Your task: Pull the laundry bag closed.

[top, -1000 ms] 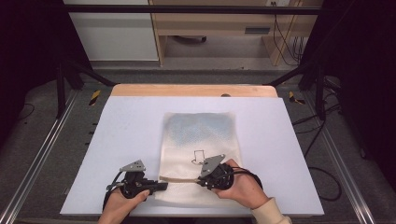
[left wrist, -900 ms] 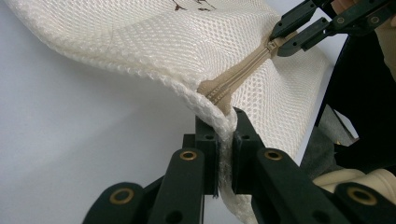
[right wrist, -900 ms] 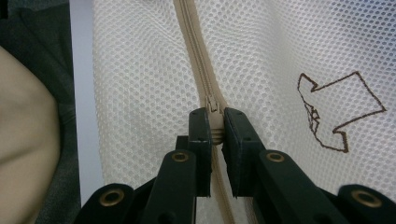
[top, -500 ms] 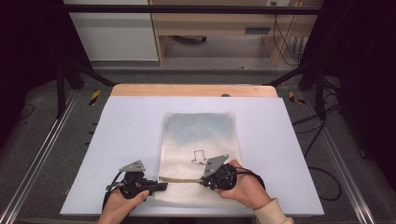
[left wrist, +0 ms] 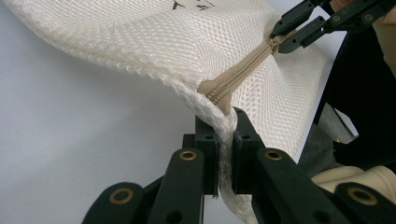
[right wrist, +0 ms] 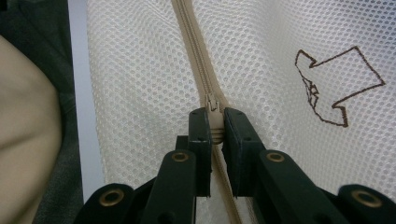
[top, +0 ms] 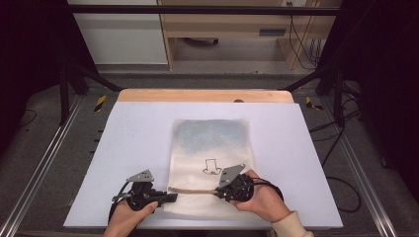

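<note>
since a second ago the right hand-held gripper (top: 221, 190) has crept a little toward the person's right along the zipper (top: 193, 190), while the left hand-held gripper (top: 170, 198) is staying put at the bag's near left corner. the white mesh laundry bag (top: 212, 148) is lying flat in the middle of the bench (top: 133, 143), its zippered end nearest the person and a small arrow drawing (right wrist: 336, 86) printed on the mesh just beyond the zipper.

in the left gripper view the jaws are clamped tight on the corded edge of the bag (left wrist: 219, 126), right where the tan zipper tape ends, and they are lifting that corner slightly off the bench. in the right gripper view the jaws are closed on the zipper slider (right wrist: 214, 112), with the tape running away in front and behind.

as for progress, the slider is sitting well along the zipper, closer to the right side than the left. whether the teeth behind it are joined or parted is hard to read at this sharpness, so i cannot say if the bag is being opened or closed; either way, roughly the last stretch toward the right edge seems to be left to travel, with the left grip serving as the anchor.
</note>
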{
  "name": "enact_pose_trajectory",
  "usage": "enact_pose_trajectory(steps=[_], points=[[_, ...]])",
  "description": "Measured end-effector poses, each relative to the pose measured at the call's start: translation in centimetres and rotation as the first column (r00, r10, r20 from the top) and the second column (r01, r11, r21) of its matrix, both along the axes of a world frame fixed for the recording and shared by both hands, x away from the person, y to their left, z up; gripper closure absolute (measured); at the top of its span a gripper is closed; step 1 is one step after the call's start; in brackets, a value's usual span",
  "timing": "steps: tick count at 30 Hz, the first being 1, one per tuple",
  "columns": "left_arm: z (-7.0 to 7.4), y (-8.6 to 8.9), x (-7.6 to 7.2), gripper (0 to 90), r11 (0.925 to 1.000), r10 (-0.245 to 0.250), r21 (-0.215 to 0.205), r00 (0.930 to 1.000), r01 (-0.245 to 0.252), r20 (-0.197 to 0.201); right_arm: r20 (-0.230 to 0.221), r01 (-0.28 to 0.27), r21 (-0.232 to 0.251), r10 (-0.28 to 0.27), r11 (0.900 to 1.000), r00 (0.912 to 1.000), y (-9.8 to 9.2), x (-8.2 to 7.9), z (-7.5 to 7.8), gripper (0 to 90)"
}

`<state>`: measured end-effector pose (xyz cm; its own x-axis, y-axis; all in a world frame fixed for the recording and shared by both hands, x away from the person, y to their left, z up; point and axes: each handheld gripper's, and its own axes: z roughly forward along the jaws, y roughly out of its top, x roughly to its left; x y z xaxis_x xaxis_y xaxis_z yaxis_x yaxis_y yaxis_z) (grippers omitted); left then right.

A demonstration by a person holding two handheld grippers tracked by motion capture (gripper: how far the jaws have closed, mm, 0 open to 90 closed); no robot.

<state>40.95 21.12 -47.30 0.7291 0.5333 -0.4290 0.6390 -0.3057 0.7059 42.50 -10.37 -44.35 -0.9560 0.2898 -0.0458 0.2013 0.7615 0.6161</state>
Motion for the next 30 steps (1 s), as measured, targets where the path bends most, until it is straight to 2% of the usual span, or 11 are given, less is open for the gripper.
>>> enact_pose_trajectory(steps=[30], points=[[0.0,0.0,0.0,83.9,1.0,-0.002,0.008,1.0,0.002,0.0,-0.012,0.058,0.011,-0.058,0.998,0.9983,-3.0,-0.2,-0.1,82.1]])
